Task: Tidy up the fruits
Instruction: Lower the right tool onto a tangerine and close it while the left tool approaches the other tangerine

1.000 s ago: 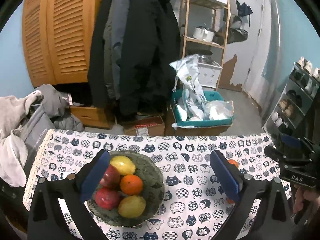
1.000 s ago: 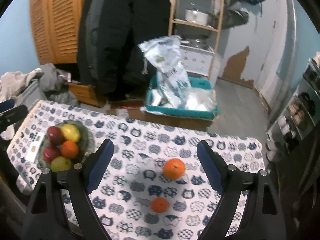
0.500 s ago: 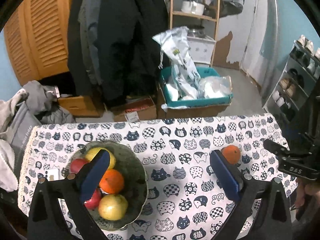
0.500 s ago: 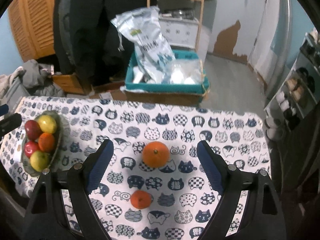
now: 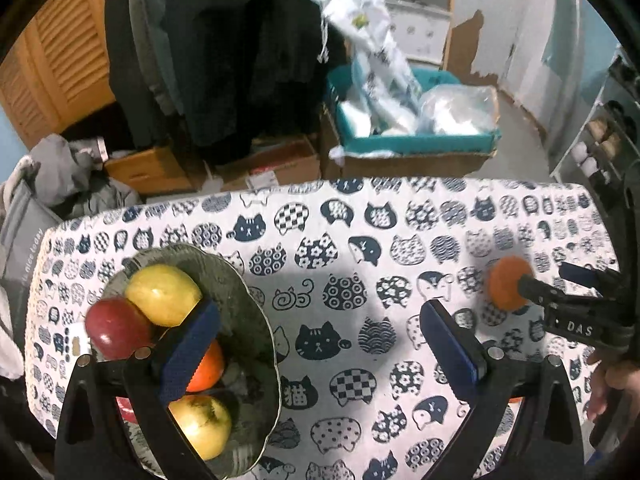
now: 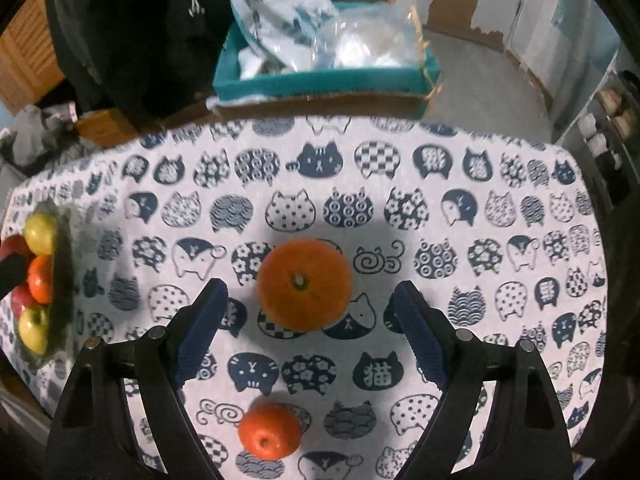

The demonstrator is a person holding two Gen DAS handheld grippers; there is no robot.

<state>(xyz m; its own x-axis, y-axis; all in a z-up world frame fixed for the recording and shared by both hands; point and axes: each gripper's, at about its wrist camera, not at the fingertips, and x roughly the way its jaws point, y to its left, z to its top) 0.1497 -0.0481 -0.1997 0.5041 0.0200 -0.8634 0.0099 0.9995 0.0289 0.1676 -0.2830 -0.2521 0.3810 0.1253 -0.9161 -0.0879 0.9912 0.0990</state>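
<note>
The right gripper (image 6: 308,312) has its jaws released and spread wide, with nothing between the pads; the large orange (image 6: 304,284) lies on the counter (image 6: 480,184) just ahead of the jaw tips, centred on the gap and clear of both. Only the right wrist view shows the small tangerine (image 6: 269,430), which sits further back inside the gap, near the gripper's body and midway between the two arms. In that view the fruit bowl (image 6: 60,280) is far off beyond the left jaw, cut by the picture's edge. The left wrist view gives the bowl (image 5: 240,280) in full: the left gripper (image 5: 318,340) also stands released and empty, its left jaw over the bowl, in front of an orange (image 5: 208,368), with a yellow apple (image 5: 162,294) and a red apple (image 5: 116,328) ahead of that jaw and another yellow apple (image 5: 202,426) behind its tip. Bare cat-print cloth fills the gap between these jaws. Beyond the right jaw this view catches the right gripper (image 5: 560,292) from the side, one tip in front of the large orange (image 5: 506,284), and part of a hand (image 5: 616,384) below it.
</note>
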